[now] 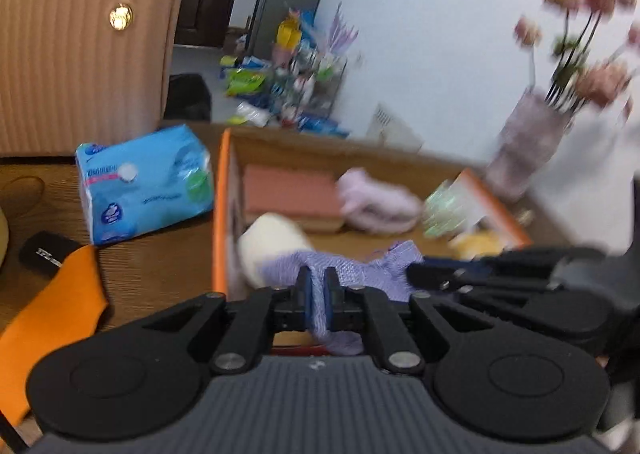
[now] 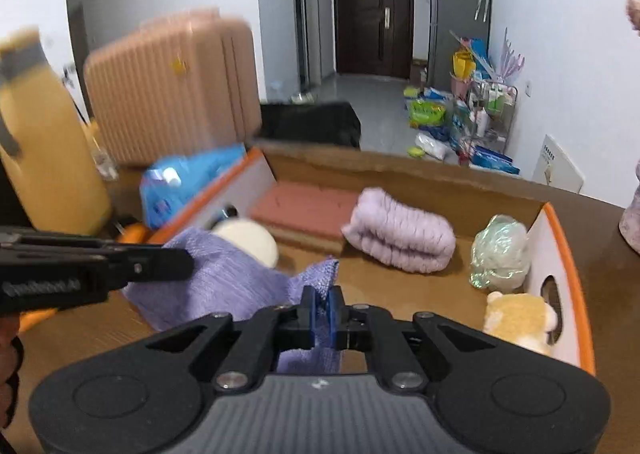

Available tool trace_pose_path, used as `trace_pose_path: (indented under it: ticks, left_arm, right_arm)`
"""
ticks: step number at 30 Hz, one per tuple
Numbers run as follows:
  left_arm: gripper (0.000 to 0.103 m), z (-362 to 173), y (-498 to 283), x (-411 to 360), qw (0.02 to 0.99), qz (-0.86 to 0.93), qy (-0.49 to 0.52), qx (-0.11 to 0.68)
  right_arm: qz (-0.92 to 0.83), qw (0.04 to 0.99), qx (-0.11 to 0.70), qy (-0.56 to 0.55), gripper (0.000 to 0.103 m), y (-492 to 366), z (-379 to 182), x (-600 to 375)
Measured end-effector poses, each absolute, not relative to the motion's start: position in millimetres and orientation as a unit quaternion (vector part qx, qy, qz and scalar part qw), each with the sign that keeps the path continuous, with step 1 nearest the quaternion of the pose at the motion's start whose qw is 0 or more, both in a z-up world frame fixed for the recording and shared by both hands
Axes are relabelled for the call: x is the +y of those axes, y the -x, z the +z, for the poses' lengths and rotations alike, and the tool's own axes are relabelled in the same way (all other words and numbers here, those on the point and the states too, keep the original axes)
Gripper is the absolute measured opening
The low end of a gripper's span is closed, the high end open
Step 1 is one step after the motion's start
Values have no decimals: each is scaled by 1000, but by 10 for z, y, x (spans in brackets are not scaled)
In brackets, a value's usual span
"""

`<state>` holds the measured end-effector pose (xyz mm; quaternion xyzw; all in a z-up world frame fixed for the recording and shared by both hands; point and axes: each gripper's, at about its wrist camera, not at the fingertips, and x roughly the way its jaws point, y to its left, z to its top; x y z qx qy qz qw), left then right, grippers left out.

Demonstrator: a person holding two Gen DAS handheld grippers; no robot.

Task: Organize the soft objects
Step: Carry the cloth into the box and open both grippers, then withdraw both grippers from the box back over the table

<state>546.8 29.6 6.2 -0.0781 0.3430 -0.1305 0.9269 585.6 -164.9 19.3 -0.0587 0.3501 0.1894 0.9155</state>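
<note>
Both tongs clamped tight on purple cloth: left tongs pinch one edge, right tongs other. Cloth stretched between them over box on counter, box's near-left corner. Advice: keep span taut, lower flat onto free floor beside pink towel roll, release together.

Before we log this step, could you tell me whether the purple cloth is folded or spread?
Neither: the purple cloth hangs bunched between the left tongs and right tongs, above the box.
</note>
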Motion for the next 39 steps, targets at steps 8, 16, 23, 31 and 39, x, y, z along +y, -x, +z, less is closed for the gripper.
trace_pose_path:
  ticks: [8, 16, 23, 31, 39]
  left_arm:
    - [17, -72, -5654, 71, 931, -84, -10, 356]
    - [43, 589, -5212, 157, 951, -96, -5, 294]
    - [63, 1235, -4481, 182, 973, -88, 1, 213]
    - [96, 1359, -3442, 168, 990, -72, 15, 121]
    - [101, 1148, -2520, 173, 993, -60, 32, 91]
  right_arm:
    - [200, 890, 409, 25, 16, -6142, -34, -1538]
    - [173, 918, 355, 38, 43, -5700, 639, -1778]
    - [145, 946, 288, 44, 46, -4939, 1330, -2162]
    - [139, 976, 166, 38, 78, -3724, 1505, -2398]
    - [124, 986, 108, -16, 87, -2753, 1270, -2535]
